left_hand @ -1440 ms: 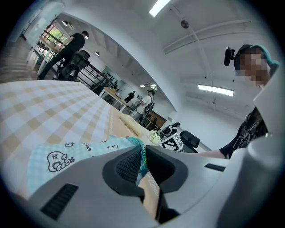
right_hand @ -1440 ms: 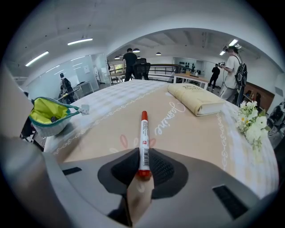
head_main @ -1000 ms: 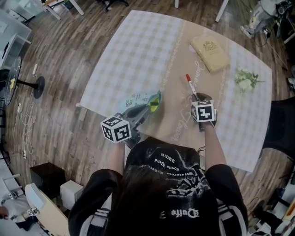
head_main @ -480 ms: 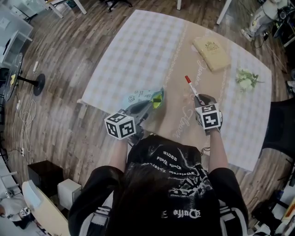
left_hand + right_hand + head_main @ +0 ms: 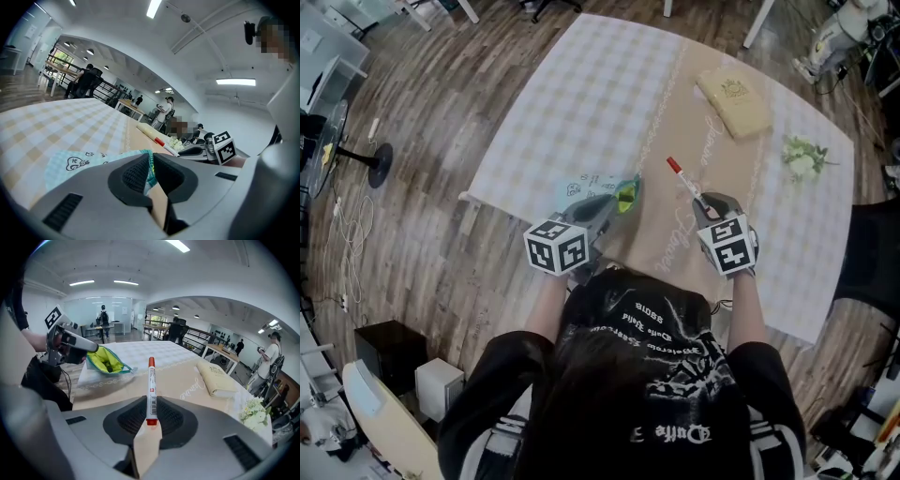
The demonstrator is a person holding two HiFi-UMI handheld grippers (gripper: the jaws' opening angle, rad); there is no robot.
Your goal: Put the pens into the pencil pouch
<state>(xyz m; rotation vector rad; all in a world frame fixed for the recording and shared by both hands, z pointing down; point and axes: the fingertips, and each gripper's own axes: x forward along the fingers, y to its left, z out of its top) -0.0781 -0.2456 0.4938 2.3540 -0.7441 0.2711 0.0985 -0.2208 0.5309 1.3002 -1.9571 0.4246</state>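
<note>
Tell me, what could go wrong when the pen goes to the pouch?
1. The right gripper pinches the pen only at its tail end, and most of it sticks out. It might swivel or slip out on the way.
2. The left gripper holds the pouch by just one edge, and its mouth looks small. The pen could miss it or push the soft cloth shut.
</note>
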